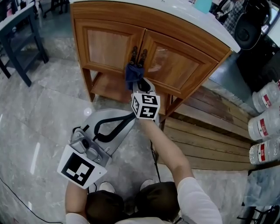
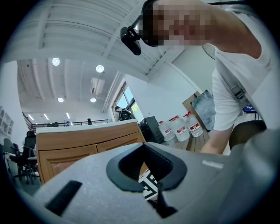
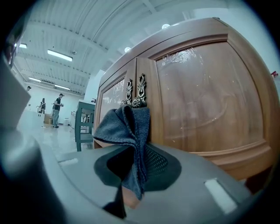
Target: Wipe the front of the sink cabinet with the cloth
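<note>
The wooden sink cabinet [image 1: 183, 65] has two panelled doors with dark ornate handles [image 1: 138, 56] at the centre seam. My right gripper [image 1: 137, 84] is shut on a dark blue cloth [image 1: 131, 74] and holds it against the cabinet front just below the handles. In the right gripper view the cloth [image 3: 127, 127] bunches up out of the jaws and touches the right door [image 3: 205, 96] under the handles [image 3: 134, 92]. My left gripper [image 1: 127, 117] hangs lower and nearer to me, shut and holding nothing. In the left gripper view it [image 2: 151, 173] points towards the cabinet [image 2: 70, 148].
A white countertop [image 1: 175, 13] caps the cabinet. Wooden slats [image 1: 210, 140] lie on the floor to the right, with large water bottles [image 1: 264, 127] beyond them. A dark table [image 1: 19, 39] stands at the far left. The floor is grey marble tile [image 1: 43, 113].
</note>
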